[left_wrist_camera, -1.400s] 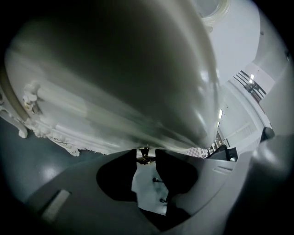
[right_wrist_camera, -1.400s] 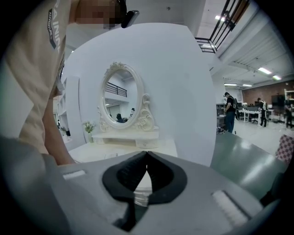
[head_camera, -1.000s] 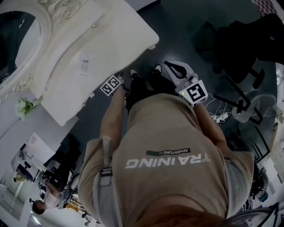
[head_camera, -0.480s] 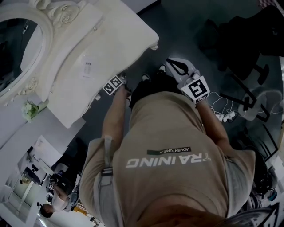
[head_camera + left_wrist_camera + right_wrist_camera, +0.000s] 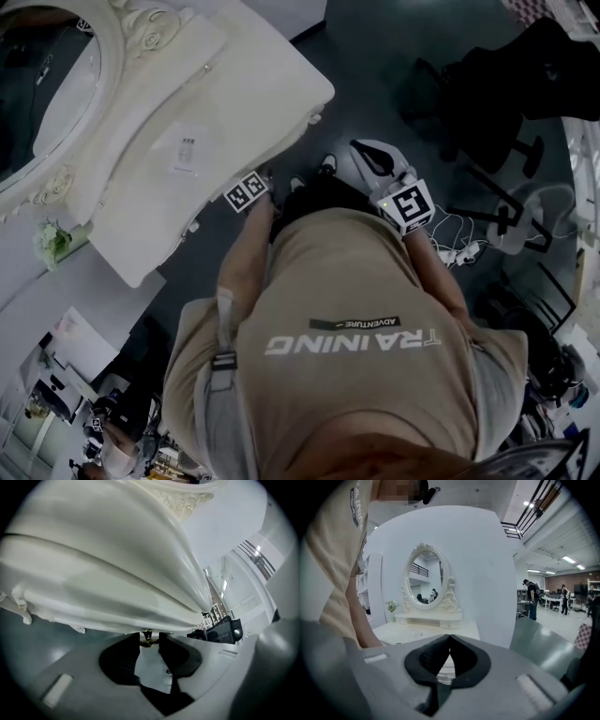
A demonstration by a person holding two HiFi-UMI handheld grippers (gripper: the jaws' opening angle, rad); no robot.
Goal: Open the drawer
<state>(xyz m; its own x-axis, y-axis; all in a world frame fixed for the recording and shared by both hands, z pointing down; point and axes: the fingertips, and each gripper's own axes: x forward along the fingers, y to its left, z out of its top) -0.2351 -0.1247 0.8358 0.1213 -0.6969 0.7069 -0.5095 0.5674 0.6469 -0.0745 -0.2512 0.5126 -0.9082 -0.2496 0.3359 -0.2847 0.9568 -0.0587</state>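
Note:
A white dressing table (image 5: 253, 84) with an oval mirror (image 5: 47, 94) stands at the upper left of the head view. My left gripper (image 5: 149, 641) is tucked under the table's front edge, its marker cube (image 5: 247, 190) showing beside the edge. In the left gripper view a small brass drawer knob (image 5: 148, 641) sits between the jaw tips, which close in on it from both sides. The white drawer front (image 5: 117, 616) runs just above. My right gripper (image 5: 449, 640) is held out in the air to the right, shut with nothing in it, facing the table.
A paper label (image 5: 185, 150) lies on the tabletop and a small vase of flowers (image 5: 52, 239) stands left of it. A black office chair (image 5: 506, 103) and floor cables (image 5: 459, 248) lie to the right. People (image 5: 531, 597) stand far off in the hall.
The left gripper stays at the table's front edge while the head view shifts slightly. The right gripper has drifted a little but remains shut in the air.

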